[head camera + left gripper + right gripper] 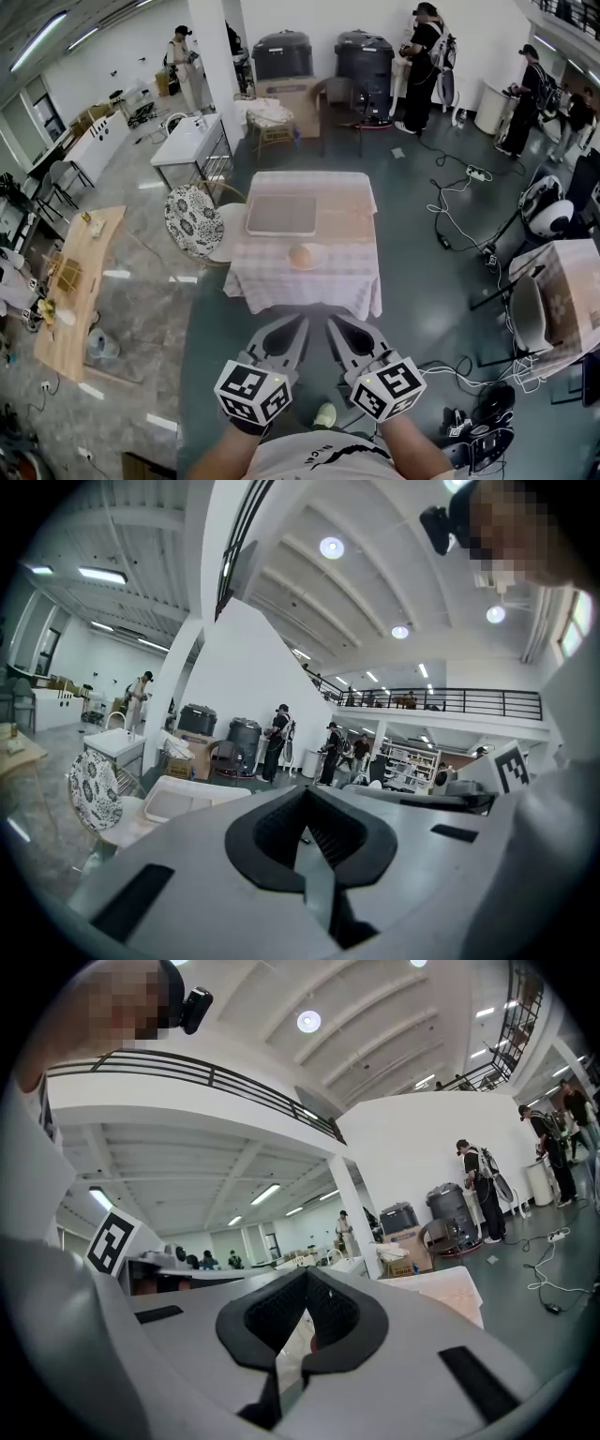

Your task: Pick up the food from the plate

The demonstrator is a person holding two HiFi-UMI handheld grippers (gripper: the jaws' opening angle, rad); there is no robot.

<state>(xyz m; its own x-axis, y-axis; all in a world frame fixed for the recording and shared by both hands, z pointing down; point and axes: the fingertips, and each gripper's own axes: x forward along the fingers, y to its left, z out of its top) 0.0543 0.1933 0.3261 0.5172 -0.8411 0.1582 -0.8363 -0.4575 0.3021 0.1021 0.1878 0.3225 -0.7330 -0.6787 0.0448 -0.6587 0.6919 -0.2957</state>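
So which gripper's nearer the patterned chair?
Left. The left gripper is on the near side and right of the patterned chair; the right gripper sits further right, beside it.

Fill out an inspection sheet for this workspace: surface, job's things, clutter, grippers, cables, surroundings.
surface: table under a checked cloth, ahead of the person.
job's things: round piece of food on a plate near the table's front edge, not yet touched.
clutter: grey tray behind the plate; nothing else seen on the table.
grippers: left gripper and right gripper both shut, empty, held short of the table.
cables: cables and a power strip on the floor right of the table.
surroundings: patterned chair at the table's left; black bins and people at the back.
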